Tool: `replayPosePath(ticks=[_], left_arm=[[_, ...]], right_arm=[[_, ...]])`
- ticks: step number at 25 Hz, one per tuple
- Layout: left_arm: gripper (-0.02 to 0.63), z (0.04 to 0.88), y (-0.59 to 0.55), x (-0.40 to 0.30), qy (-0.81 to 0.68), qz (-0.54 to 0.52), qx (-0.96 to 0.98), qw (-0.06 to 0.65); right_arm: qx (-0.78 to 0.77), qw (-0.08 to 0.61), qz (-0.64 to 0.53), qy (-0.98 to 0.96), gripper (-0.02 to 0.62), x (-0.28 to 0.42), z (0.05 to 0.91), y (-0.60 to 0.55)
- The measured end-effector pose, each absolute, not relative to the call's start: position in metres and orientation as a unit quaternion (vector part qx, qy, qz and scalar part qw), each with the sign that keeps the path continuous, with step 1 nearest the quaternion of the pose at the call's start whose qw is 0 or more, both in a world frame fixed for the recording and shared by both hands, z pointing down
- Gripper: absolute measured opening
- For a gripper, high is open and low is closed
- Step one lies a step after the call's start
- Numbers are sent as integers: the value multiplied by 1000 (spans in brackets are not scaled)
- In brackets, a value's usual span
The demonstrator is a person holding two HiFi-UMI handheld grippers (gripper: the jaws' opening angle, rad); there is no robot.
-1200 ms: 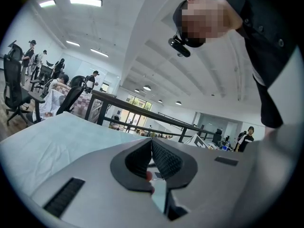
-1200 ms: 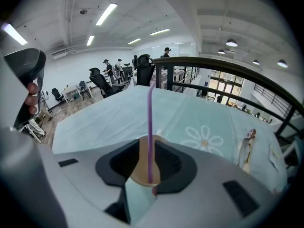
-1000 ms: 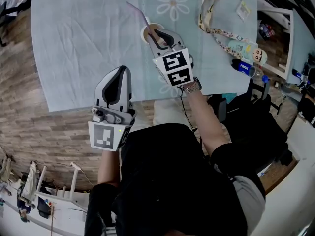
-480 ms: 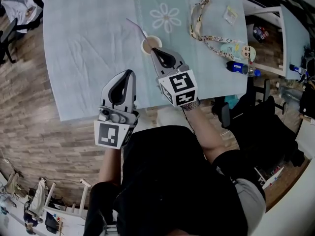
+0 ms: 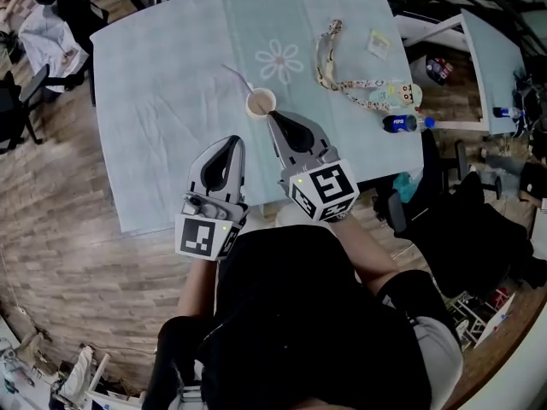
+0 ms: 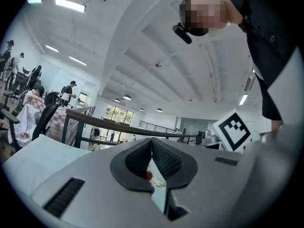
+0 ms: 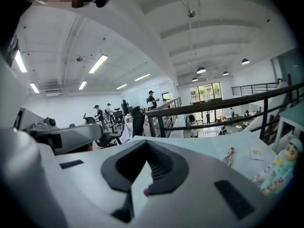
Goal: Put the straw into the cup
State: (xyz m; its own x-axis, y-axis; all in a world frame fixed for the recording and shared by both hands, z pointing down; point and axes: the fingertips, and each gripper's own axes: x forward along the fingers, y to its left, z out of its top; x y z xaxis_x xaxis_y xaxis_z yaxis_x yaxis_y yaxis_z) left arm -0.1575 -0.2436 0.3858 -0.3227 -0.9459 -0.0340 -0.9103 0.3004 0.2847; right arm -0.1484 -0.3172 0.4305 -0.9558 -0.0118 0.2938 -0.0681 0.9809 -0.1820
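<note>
Left gripper point(image 5: 231, 143) over the near edge of the tabletop point(image 5: 154, 92), fingers pressed together with nothing between them. Right gripper point(image 5: 272, 117) likewise closed and empty, tips near the cup point(image 5: 261, 103) but apart from it. Straw point(image 5: 236, 77) with its lower end in that cup, leaning away to the left.

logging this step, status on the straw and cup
Left gripper shut, empty. Right gripper shut, empty, tips just short of the tan round cup. Thin pale straw stands in cup, leaning left. Nothing in the way.
</note>
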Motion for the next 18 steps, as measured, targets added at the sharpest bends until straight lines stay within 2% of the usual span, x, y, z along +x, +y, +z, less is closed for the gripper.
replayPosePath(ticks=[10, 18], left_arm=[[14, 348, -235, -141, -790, -116, 601, 30], [14, 330, -223, -121, -782, -116, 612, 15]], right_arm=[[39, 62, 71, -995, 9, -117, 351, -301], [48, 28, 65, -996, 8, -92, 322, -285]])
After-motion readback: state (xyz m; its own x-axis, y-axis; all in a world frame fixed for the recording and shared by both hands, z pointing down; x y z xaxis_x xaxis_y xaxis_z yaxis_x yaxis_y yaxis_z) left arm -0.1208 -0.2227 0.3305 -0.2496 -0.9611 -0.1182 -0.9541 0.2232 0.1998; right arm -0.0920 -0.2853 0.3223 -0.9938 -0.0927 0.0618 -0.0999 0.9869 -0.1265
